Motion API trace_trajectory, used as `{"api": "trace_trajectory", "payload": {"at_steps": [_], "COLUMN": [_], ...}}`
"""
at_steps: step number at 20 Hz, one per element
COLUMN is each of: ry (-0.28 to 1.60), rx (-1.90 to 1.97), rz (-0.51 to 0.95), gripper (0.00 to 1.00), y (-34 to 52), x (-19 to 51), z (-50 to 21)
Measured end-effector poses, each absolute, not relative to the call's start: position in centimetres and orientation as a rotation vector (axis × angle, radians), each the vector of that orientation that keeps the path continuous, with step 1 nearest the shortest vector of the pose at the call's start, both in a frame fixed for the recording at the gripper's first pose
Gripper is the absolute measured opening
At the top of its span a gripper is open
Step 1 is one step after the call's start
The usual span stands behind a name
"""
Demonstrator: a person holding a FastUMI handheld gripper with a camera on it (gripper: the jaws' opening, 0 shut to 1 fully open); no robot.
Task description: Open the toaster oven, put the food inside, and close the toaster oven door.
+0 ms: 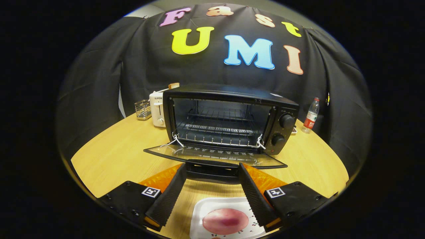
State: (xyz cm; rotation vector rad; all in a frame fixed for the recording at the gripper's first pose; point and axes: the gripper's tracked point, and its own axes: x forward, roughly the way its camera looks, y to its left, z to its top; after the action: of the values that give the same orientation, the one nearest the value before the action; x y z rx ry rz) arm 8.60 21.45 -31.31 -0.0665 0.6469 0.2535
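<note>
A black toaster oven (229,119) stands on the round wooden table (109,156) with its glass door (215,155) folded down flat toward me. The wire rack (219,131) inside is bare. The door's black handle (212,167) lies just ahead of my gripper (212,169), whose two fingers stand wide apart and hold nothing. Below and between the fingers, on the table, sits a white plate (199,212) with a pinkish-red piece of food (225,220) on it.
A white toaster (156,113) and a small wire holder (142,109) stand behind the oven on the left. A plastic water bottle (311,116) with a red label stands to the oven's right near the table edge. Black cloth walls surround the table.
</note>
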Motion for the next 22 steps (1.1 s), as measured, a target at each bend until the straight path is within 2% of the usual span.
{"api": "trace_trajectory", "payload": {"at_steps": [4, 13, 22], "ry": [0.741, 0.769, 1.015], "rx": [-0.026, 0.066, 0.227], "rz": [0.253, 0.308, 0.408], "gripper": [1.00, 1.00, 0.98], "y": [21.3, 19.0, 13.8], "x": [7.2, 3.6, -0.6], "z": [-32.9, -28.8, -27.5]}}
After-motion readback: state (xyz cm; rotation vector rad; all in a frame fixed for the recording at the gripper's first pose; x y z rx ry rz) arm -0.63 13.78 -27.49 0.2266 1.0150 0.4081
